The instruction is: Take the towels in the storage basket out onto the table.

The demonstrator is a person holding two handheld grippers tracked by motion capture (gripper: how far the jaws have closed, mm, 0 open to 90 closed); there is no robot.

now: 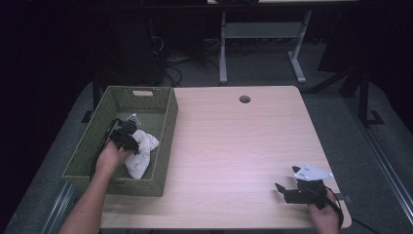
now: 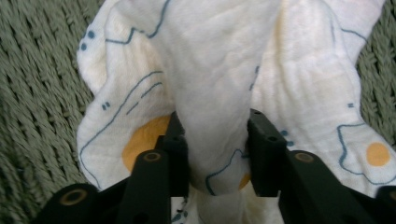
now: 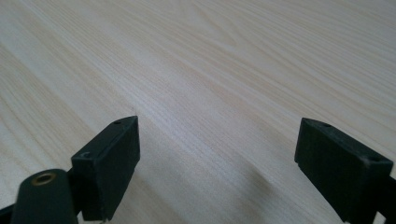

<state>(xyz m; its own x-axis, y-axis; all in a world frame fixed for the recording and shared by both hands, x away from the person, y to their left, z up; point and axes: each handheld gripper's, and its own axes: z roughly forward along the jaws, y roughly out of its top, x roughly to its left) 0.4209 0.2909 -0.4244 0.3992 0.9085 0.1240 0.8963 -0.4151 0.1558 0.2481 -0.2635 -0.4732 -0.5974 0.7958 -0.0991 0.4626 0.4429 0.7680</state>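
A white cloth [image 1: 141, 151] with blue lines and orange dots lies crumpled inside the green woven basket [image 1: 160, 141] at the table's left. My left gripper [image 1: 127, 141] reaches down into the basket. In the left gripper view its two jaws pinch a raised fold of the cloth [image 2: 215, 116] between them, and the left gripper [image 2: 215, 140] is shut on that fold. My right gripper [image 1: 287, 183] rests low over the table near the front right corner, held by a hand. In the right gripper view the right gripper [image 3: 217, 149] stands open over bare wood.
The light wooden table [image 1: 234, 146] has a round cable hole [image 1: 245, 99] near its back edge. The basket's woven floor [image 2: 42, 93] surrounds the cloth. Beyond the table stand a white desk frame [image 1: 263, 44] and cables on a dark floor.
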